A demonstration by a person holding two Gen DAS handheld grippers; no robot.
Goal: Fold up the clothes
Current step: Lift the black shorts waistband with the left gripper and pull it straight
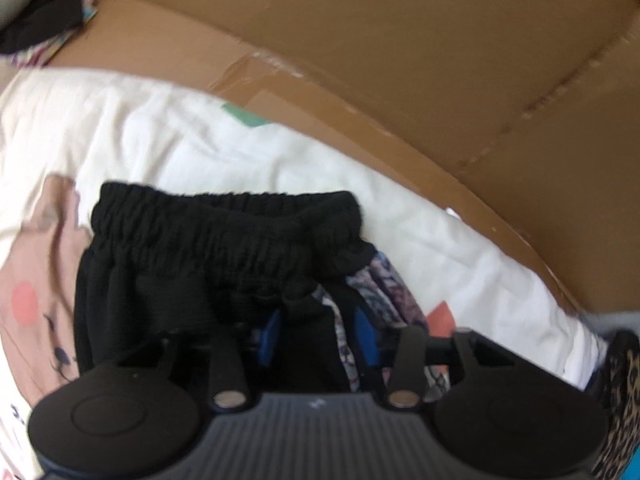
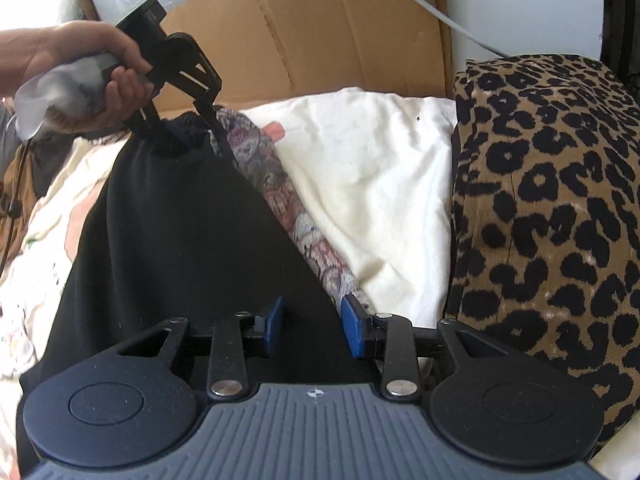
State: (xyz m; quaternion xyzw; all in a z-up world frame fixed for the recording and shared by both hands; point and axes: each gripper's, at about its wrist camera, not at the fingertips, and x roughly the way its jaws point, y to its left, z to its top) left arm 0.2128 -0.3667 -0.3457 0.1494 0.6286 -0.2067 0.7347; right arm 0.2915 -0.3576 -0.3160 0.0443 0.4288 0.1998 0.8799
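Left gripper (image 2: 180, 124), held by a hand (image 2: 80, 76), has its jaws spread around the bunched elastic waistband of the black pants (image 2: 168, 232) near the far edge of the white printed sheet (image 2: 380, 184); whether they actually pinch the fabric I can't tell. The pants run across the sheet toward the near edge, a patterned paisley garment (image 2: 288, 200) underneath showing along their right side. Right gripper (image 2: 310, 326) has the pants' near end between its part-open blue pads (image 2: 354, 330), grip unclear; a leopard-print fabric (image 2: 552, 216) is piled at the right edge, and cardboard (image 2: 320, 28) closes off the far side.
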